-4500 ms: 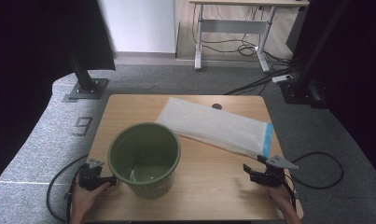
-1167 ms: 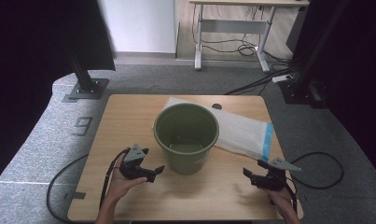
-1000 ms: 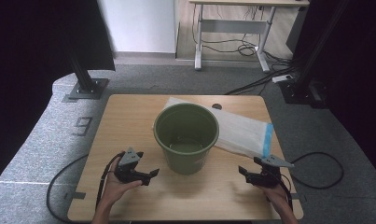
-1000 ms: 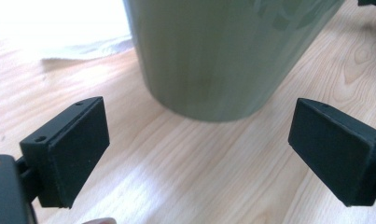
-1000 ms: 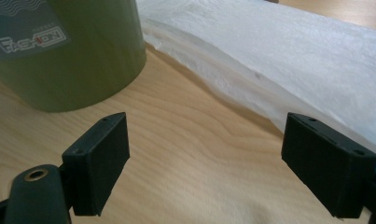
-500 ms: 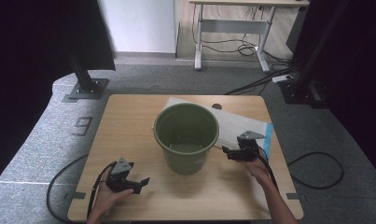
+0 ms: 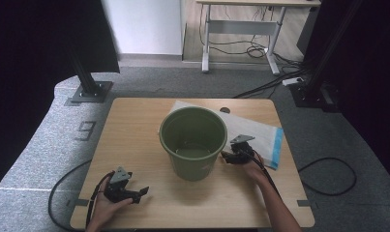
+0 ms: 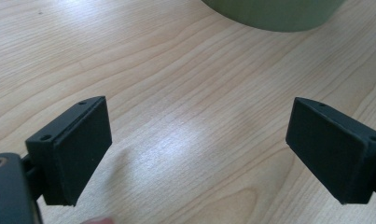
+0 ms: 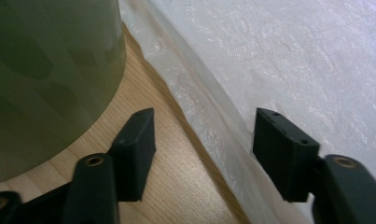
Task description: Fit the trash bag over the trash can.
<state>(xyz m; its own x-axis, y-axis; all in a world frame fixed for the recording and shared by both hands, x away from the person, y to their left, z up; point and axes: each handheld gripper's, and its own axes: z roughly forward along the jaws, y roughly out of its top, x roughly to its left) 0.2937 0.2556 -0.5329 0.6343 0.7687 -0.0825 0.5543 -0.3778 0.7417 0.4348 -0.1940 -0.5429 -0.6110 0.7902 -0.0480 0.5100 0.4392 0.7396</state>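
Bag point(image 7: 260, 135): lying at 2 o'clock behind bucket point(image 7: 193, 142).
Right gripper point(image 9: 202, 140): fingers apart, straddling bag's edge; judging it should go low, closing squarely.
Left gripper point(image 8: 197, 154): fingers apart, resting over tabletop point(image 7: 134, 130).

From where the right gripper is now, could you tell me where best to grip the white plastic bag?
Probably its near edge, which lies flat on the table beside the green bucket. The right gripper is open and already straddles that edge, so come in low along the wood and pinch the thin layers there.
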